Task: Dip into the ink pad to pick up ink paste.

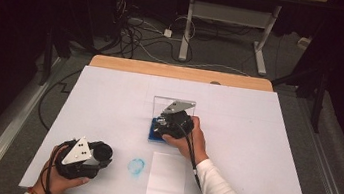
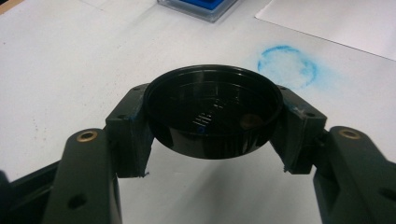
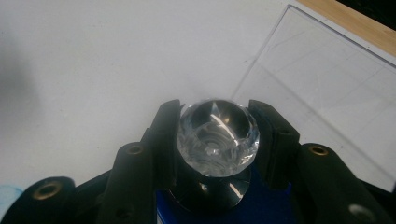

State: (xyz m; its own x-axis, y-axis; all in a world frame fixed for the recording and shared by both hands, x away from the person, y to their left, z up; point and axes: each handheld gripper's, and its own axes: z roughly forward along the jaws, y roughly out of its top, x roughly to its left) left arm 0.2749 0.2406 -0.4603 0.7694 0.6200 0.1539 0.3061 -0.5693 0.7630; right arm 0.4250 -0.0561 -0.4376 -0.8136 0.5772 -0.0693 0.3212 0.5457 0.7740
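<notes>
High view looks down on the table (image 1: 109, 99); gripper views sit close, sharing its white top.

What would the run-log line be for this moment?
left claw: shut on black round lid | right claw: shut on clear faceted knob, over blue ink pad | blue ring stain on white sheet

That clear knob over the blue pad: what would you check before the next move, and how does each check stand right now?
1. Right gripper shut on the clear knob: ok.
2. Knob's dark base over the blue ink pad: ok; touching it, cannot tell.
3. Ink pad's clear lid standing open: ok.
4. Left gripper shut on the black cap: ok.
5. White paper sheet lying bare and flat: ok.
6. Table clean: not ok, blue ring smudge beside the sheet.
</notes>
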